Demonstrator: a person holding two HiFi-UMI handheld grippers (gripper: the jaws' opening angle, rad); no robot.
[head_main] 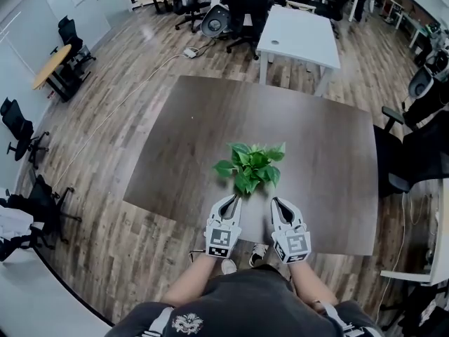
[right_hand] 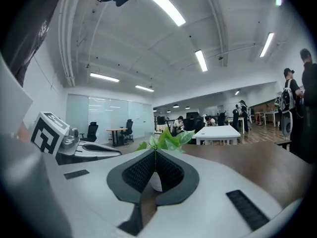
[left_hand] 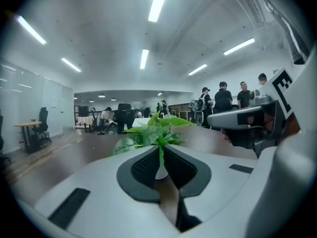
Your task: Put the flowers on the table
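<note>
A small potted plant (head_main: pixel 251 166) with broad green leaves stands on the dark brown table (head_main: pixel 189 139), a little nearer than its middle. From above, the leaves hide its pot. Both grippers rest side by side at the table's near edge, just short of the plant and pointing at it. My left gripper (head_main: pixel 231 201) is shut with nothing in it. My right gripper (head_main: pixel 276 203) is shut and empty too. In the left gripper view the plant (left_hand: pixel 154 131) rises just beyond the closed tips (left_hand: pixel 161 155). The right gripper view shows the plant (right_hand: pixel 168 140) past its own tips (right_hand: pixel 155 158).
A white table (head_main: pixel 298 37) stands beyond the dark one, with office chairs and seated people behind it. A black chair (head_main: pixel 414 149) sits close to the table's right side. More chairs and a round wooden table (head_main: pixel 50 65) are at the left.
</note>
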